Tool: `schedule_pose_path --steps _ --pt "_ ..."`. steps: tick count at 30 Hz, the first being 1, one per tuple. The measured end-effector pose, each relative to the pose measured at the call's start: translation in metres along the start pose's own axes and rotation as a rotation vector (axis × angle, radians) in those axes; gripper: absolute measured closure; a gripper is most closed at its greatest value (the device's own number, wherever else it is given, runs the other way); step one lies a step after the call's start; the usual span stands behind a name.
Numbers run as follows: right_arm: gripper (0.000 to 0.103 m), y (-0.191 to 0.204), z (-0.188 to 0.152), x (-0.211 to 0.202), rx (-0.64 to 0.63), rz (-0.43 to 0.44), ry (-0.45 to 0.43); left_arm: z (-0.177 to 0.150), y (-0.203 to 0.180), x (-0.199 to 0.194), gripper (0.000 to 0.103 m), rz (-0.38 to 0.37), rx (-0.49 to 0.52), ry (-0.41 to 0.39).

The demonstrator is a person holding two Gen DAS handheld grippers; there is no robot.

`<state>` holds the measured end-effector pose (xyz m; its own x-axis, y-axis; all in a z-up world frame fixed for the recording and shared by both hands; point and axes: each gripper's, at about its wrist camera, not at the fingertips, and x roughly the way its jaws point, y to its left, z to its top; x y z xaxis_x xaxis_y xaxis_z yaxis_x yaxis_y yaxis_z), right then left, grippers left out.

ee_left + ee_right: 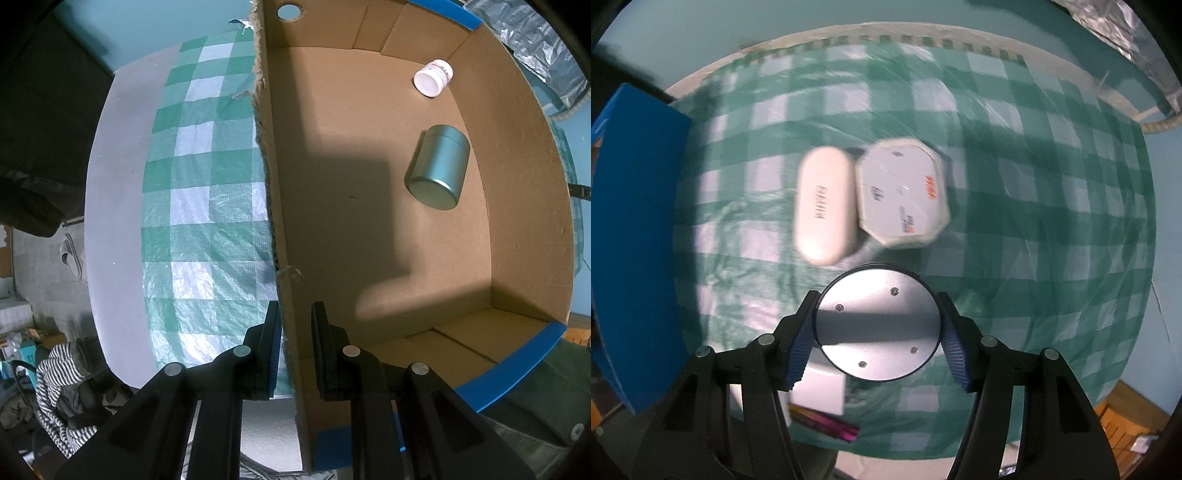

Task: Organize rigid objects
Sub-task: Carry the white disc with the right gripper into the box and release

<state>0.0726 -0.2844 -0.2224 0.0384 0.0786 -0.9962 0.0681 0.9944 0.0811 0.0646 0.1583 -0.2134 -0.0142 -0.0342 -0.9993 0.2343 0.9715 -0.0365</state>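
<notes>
My left gripper (pixel 293 347) is shut on the near wall of a cardboard box (pixel 280 229), one finger on each side. Inside the box lie a teal metal tin (pixel 437 166) on its side and a small white jar (pixel 432 78) near the far corner. My right gripper (pixel 877 341) is shut on a round grey metal disc (pixel 877 325) with small screws, held above the checked cloth. Beyond it on the cloth lie a white oval case (pixel 825 205) and a white octagonal box (pixel 903 192), touching side by side.
A green and white checked cloth (pixel 1034 221) covers the table (pixel 118 184). A blue box flap (pixel 635 221) stands at the left in the right wrist view. A white block (pixel 820 391) and a pink shiny item (pixel 827 422) lie under my right gripper. Striped clothing (pixel 62 387) lies below the table.
</notes>
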Motion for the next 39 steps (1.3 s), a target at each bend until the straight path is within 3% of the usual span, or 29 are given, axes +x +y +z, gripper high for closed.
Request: schedule_pose_path --steps 17,23,39 --pt "0.041 0.084 0.014 -0.053 -0.177 0.040 -0.049 -0.005 0.006 -0.002 0.087 -0.006 -0.011 -0.005" --pt "0.041 0.111 0.036 -0.064 -0.256 0.063 -0.075 -0.005 0.007 0.001 0.087 -0.007 -0.009 -0.001" --pt "0.041 0.225 0.068 -0.087 -0.557 0.093 -0.127 -0.008 0.013 0.002 0.087 -0.015 -0.022 -0.008"
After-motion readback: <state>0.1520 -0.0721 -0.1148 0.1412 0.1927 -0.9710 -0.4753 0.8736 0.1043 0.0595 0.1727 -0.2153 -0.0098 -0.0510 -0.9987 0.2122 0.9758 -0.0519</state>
